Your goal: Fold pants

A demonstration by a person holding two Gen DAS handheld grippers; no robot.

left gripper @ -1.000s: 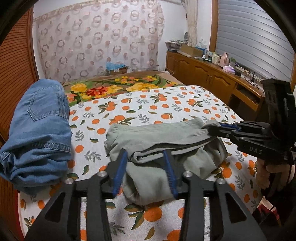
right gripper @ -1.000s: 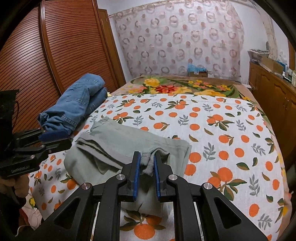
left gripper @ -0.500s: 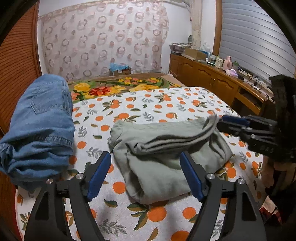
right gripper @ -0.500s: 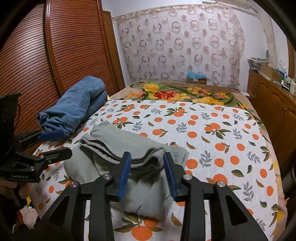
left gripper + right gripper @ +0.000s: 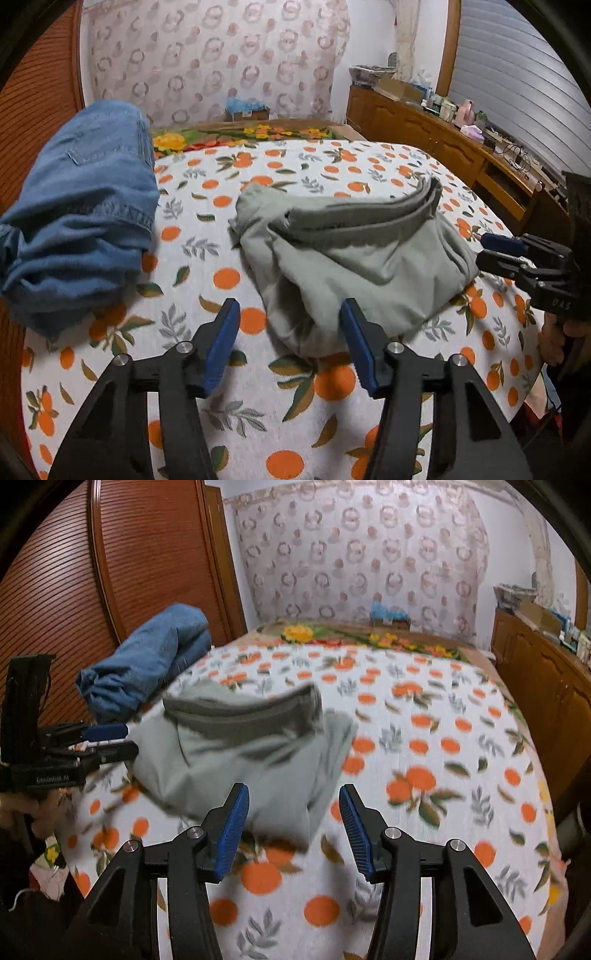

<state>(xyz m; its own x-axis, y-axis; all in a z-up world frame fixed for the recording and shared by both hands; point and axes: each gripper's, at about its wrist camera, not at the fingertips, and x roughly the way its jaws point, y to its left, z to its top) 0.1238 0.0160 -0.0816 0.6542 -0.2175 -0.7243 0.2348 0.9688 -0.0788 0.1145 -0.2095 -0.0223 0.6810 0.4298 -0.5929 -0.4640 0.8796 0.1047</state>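
Observation:
Grey-green pants (image 5: pixel 351 251) lie in a folded bundle on the orange-print bed cover (image 5: pixel 229 277), waistband on top. My left gripper (image 5: pixel 290 306) sits at the bundle's near edge. Its jaws are closing, with the near fold between the blue pads (image 5: pixel 221 343) but not pinched. My right gripper (image 5: pixel 293 788) is at the other near corner of the pants (image 5: pixel 240 753). Its jaws are opening, with the cloth loose between them. Each wrist view shows the other gripper beside the bundle: the right gripper (image 5: pixel 491 247) and the left gripper (image 5: pixel 118 738).
Folded blue jeans (image 5: pixel 81 221) lie at the bed's left side, against a slatted wooden wardrobe (image 5: pixel 92 572). A floral blanket (image 5: pixel 240 134) and a cardboard box (image 5: pixel 245 110) are at the bed's head. A cluttered wooden cabinet (image 5: pixel 424 125) runs along the right.
The right gripper, shut on a fold a second ago, has let go and drawn back. The left gripper released the bundle, spread wide, then narrowed. The pants now rest on the bed.

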